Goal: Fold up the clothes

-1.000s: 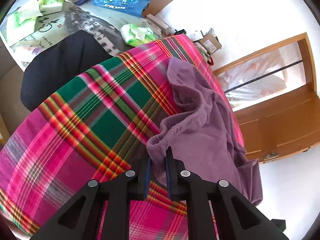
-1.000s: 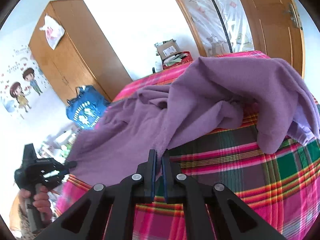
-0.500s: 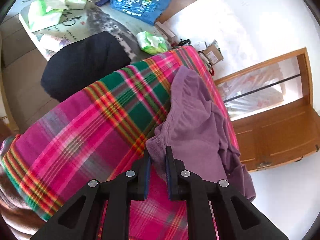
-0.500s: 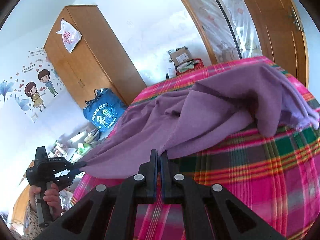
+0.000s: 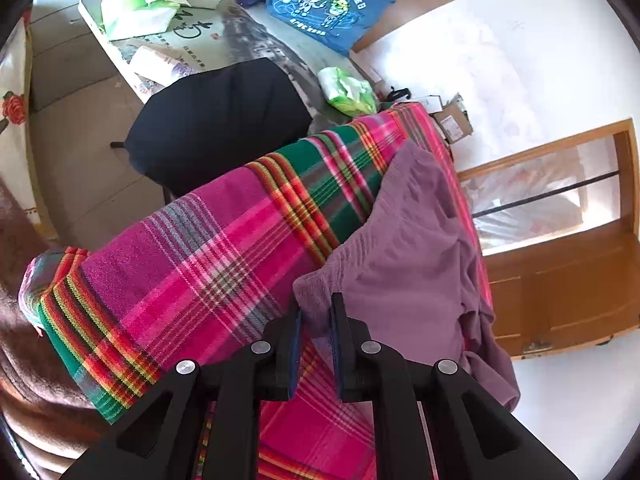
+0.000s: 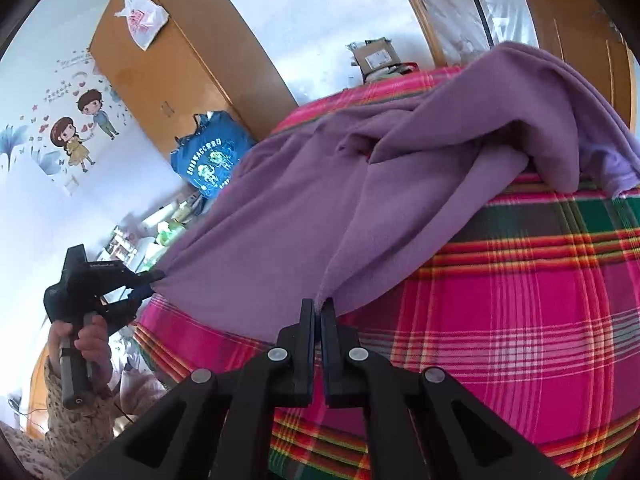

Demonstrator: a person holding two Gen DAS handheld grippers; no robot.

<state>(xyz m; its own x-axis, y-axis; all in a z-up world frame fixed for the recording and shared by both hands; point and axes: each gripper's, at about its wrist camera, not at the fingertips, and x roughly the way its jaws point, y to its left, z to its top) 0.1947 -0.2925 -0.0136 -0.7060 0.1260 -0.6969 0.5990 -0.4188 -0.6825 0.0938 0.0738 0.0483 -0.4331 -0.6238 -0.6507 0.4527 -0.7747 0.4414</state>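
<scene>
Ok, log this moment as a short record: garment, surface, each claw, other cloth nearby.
garment: purple fleece garment, spread between both claws, far end bunched
surface: pink and green plaid cloth
left claw: shut on a garment corner
right claw: shut on the garment edge
nearby: blue printed bag, black cushion

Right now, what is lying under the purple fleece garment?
Under the purple fleece garment lies the pink, green and red plaid cloth, showing all around it. Both grippers pinch its near edge. Whatever rests beneath the garment's bunched middle is covered and cannot be seen.
</scene>
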